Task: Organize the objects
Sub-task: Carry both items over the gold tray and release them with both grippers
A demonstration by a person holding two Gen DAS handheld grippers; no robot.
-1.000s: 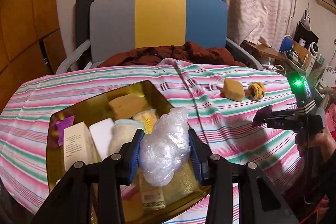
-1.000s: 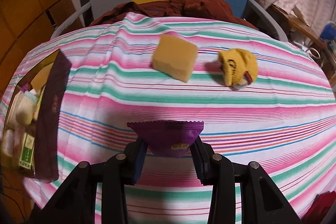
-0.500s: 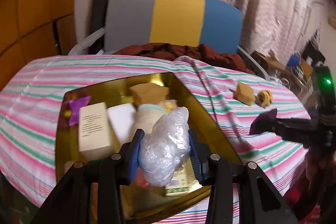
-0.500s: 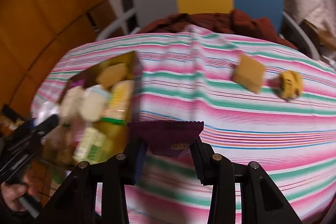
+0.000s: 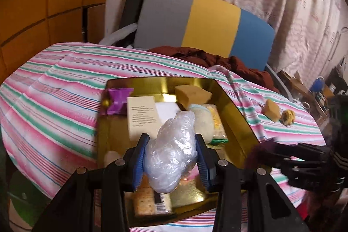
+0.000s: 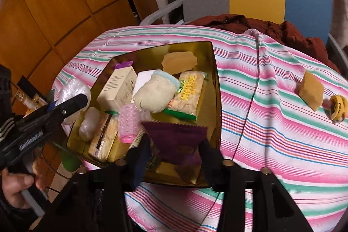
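1. Purple snack packet (image 6: pixel 176 140) pinched upright in the right gripper (image 6: pixel 174 158), crimped edge up, hanging over the near rim of the gold tray (image 6: pixel 214 71).
2. Crumpled clear plastic bag (image 5: pixel 171 149) clamped in the left gripper (image 5: pixel 171 158), above the tray's near-left part.
3. Both loads already over the tray; free floor straight below and just ahead of each claw.
4. Still out on the striped cloth (image 6: pixel 271 123), well right of the tray: tan sponge (image 6: pixel 311 90), yellow item (image 6: pixel 338 108); right side nearer.

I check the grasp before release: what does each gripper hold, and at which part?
The left gripper squeezes the clear plastic bundle across its lower middle. The right gripper pinches the purple packet near its lower end.
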